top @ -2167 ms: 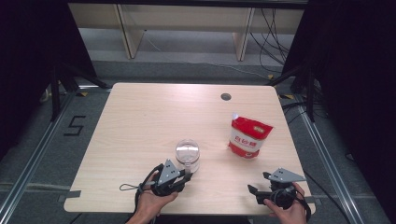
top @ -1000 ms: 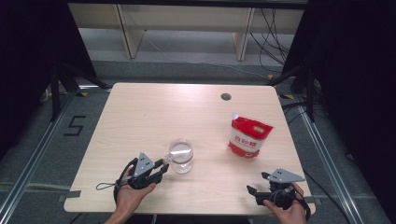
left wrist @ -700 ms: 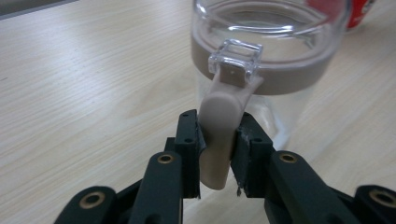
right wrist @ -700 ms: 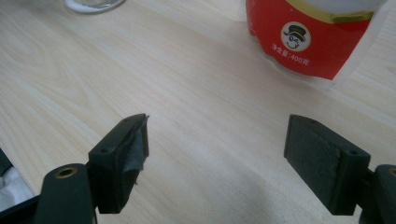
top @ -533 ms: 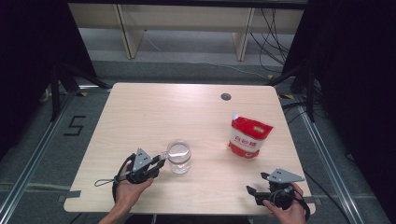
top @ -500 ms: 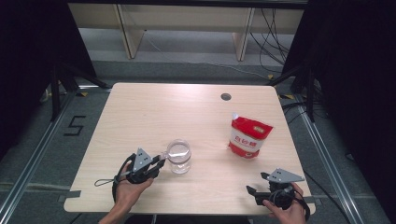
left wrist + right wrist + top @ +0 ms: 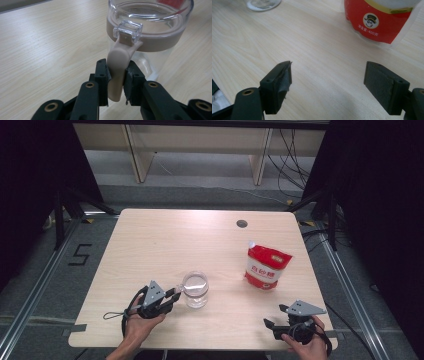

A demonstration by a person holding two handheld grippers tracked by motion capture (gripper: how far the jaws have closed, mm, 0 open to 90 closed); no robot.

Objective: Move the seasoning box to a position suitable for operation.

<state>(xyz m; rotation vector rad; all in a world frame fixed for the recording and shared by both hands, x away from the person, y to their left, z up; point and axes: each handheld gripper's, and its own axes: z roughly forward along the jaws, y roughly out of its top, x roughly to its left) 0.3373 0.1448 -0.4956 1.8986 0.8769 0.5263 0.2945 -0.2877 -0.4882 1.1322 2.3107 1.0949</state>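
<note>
A pale wooden table (image 7: 165, 240) stands on grey floor (image 7: 60, 275) — black curtains (image 7: 30, 180) flank it; shelving (image 7: 200, 145) behind.

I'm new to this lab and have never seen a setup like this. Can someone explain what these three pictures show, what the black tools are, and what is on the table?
A person sits at a wooden table holding a hand tool in each hand. The high view looks down from above; the other two come from cameras riding on each tool. The left gripper is clamped on the beige latch of a clear glass jar. The right gripper is open and holds nothing, resting near the table's front edge. A red and white pouch stands beyond it.
</note>
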